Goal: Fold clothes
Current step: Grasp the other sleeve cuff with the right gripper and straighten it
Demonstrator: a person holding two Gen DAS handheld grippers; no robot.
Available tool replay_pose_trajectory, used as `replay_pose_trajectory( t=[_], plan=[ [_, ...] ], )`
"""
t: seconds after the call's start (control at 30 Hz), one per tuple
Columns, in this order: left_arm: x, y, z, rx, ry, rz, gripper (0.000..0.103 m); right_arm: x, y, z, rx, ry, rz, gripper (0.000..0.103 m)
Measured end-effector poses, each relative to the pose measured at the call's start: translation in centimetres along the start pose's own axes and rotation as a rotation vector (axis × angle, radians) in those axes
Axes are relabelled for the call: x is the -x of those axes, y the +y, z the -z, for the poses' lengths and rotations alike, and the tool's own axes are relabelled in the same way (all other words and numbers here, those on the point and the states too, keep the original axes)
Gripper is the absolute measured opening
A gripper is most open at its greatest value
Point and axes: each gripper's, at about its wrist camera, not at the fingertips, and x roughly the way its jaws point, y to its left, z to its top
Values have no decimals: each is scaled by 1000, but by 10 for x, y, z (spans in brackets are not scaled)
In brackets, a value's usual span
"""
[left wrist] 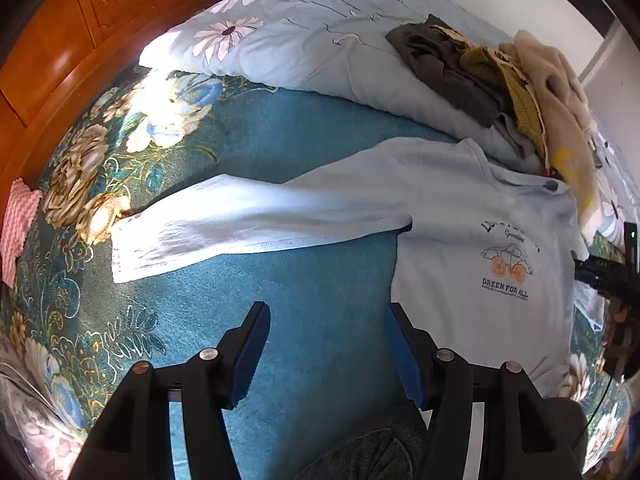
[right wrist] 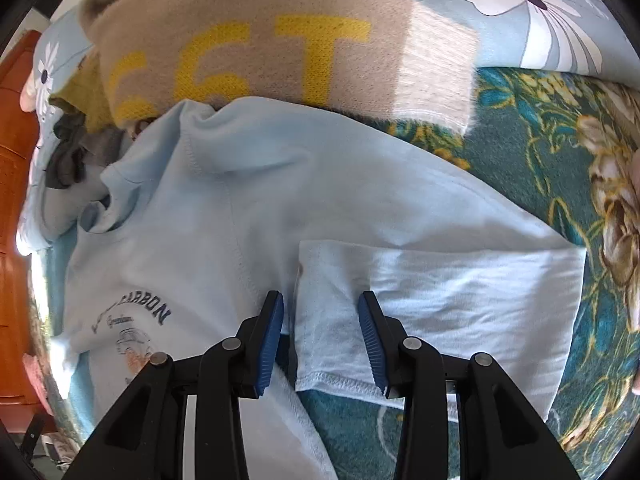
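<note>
Left wrist view shows the pale blue shirt (left wrist: 460,208) spread flat on the teal bedspread (left wrist: 312,320), one sleeve (left wrist: 240,220) stretched out. Both my grippers (left wrist: 326,344) (right wrist: 321,332) hover with jaws apart, empty. Thin, limp cotton, I judge: pinch at hems or seams.

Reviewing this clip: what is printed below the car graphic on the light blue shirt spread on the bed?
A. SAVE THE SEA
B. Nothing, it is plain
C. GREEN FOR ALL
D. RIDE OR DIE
C: in the left wrist view the light blue shirt shows a small car drawing with orange wheels, and the dark capitals under it read GREEN FOR ALL.
</note>
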Motion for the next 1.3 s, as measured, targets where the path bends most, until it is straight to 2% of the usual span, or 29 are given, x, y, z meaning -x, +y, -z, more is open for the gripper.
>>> replay_pose_trajectory(
  t=[0.03,0.1,0.23,0.27,0.47,0.6,0.73,0.9,1.03,1.17,1.3],
  plan=[
    [-1,-1,0,-6,4,-3,63,-1,1,-1,-1,-1,5,43],
    [-4,-3,0,-8,14,-3,63,-1,5,0,14,-2,32,40],
    [-2,-7,1,-20,11,6,63,16,-3,4,22,-29,46,9],
    [-1,-7,1,-24,9,8,63,21,-5,5,23,-36,48,6],
    [4,2,7,16,0,31,63,56,-22,11,30,-94,54,4],
    [5,9,11,48,1,51,63,125,-54,20,27,-226,63,4],
    [5,16,16,66,0,61,63,189,-85,18,7,-337,121,4],
    [6,23,21,89,1,72,63,242,-131,31,-42,-414,197,4],
    [5,28,23,107,6,77,63,236,-157,40,-85,-387,239,4],
    [5,32,23,117,5,75,63,211,-185,42,-165,-325,245,4],
    [4,42,25,154,14,75,63,205,-207,43,-278,-308,190,5]
  ],
)
